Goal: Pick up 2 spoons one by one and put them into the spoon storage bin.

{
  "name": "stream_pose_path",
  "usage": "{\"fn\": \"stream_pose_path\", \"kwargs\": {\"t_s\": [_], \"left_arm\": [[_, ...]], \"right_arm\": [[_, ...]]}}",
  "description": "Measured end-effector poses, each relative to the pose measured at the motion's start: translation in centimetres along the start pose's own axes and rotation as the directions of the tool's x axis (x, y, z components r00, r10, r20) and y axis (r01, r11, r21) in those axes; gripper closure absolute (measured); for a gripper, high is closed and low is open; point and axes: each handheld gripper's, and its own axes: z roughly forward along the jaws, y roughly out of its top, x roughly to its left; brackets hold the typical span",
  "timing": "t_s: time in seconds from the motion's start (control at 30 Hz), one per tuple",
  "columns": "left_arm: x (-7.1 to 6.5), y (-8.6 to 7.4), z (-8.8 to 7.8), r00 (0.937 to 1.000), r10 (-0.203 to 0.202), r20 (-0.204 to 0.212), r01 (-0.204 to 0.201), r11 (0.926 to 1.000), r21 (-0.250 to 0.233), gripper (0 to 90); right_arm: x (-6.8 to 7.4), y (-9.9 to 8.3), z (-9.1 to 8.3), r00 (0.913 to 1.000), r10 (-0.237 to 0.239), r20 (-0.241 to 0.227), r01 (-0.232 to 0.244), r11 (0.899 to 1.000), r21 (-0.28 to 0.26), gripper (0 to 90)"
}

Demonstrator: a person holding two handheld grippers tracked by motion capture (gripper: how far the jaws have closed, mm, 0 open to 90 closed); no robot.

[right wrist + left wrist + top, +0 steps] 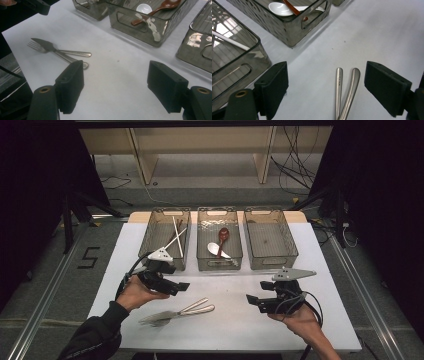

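While both tools hover low over the white table (235, 320), a fork (157, 318) and a knife (172, 314) lie crossed on it near the front edge, their handles pointing right and a little away from the person. The left tool (175, 286) is held just behind the cutlery, between it and the left bin (165, 239); its black jaws stand wide apart with nothing between the pads. In the left gripper view the two metal handle ends (345, 90) lie flat on the table, side by side and nearly touching, in the gap between the jaws but closer to the right-hand jaw, touched by neither. The right tool (256, 302) sits well to the right of the cutlery, its jaws likewise spread wide and empty, pointing left toward the handles. From the right gripper view the fork (37, 46) and knife (46, 45) lie beyond the left-hand jaw, blade over tines. Three smoky clear bins stand in a row along the far side of the table: the left bin holds chopsticks (176, 236), the middle bin (219, 245) holds a white spoon (216, 249) and a brown spoon (223, 236), and the right bin (270, 238) stands just beside it
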Motion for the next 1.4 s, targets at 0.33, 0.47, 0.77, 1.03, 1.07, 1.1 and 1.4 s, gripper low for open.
{"fn": "stream_pose_path", "kwargs": {"t_s": [0.33, 0.47, 0.77, 1.03, 1.07, 1.1, 1.4], "left_arm": [[0.0, -1.2, -0.2, 0.9999, 0.004, -0.010, -0.004, 0.9996, 0.027, 18.5], [-0.1, -1.7, 0.1, 1.0000, 0.007, -0.006, -0.007, 0.9989, 0.045, 18.2], [-0.9, -2.4, 0.4, 0.9993, 0.038, 0.002, -0.038, 0.9957, 0.085, 17.2], [-1.2, -3.0, 0.9, 0.9982, 0.059, 0.010, -0.060, 0.9883, 0.140, 16.9], [-1.2, -3.1, 1.1, 0.9978, 0.064, 0.013, -0.066, 0.9864, 0.151, 16.8], [-1.3, -3.2, 1.2, 0.9976, 0.068, 0.015, -0.070, 0.9844, 0.162, 16.9], [-1.5, -4.0, 2.5, 0.9930, 0.117, 0.020, -0.118, 0.9592, 0.257, 16.9]], "right_arm": [[0.0, 0.0, 0.0, 1.0000, 0.000, 0.000, 0.000, 1.000, 0.001, 30.4], [0.0, 0.0, 0.0, 1.0000, 0.001, 0.000, -0.001, 1.000, -0.002, 30.4], [-0.2, -0.1, 0.0, 1.0000, 0.005, -0.001, -0.005, 1.000, -0.003, 30.3], [-0.1, -0.1, 0.0, 1.0000, -0.001, -0.002, 0.001, 1.000, -0.003, 30.3], [-0.1, -0.1, 0.0, 1.0000, 0.000, -0.002, 0.000, 1.000, -0.004, 30.3], [-0.1, -0.1, 0.0, 1.0000, 0.000, -0.001, -0.001, 1.000, -0.004, 30.3], [-0.1, -0.1, 0.1, 1.0000, 0.001, -0.002, -0.001, 1.000, -0.001, 30.3]]}}
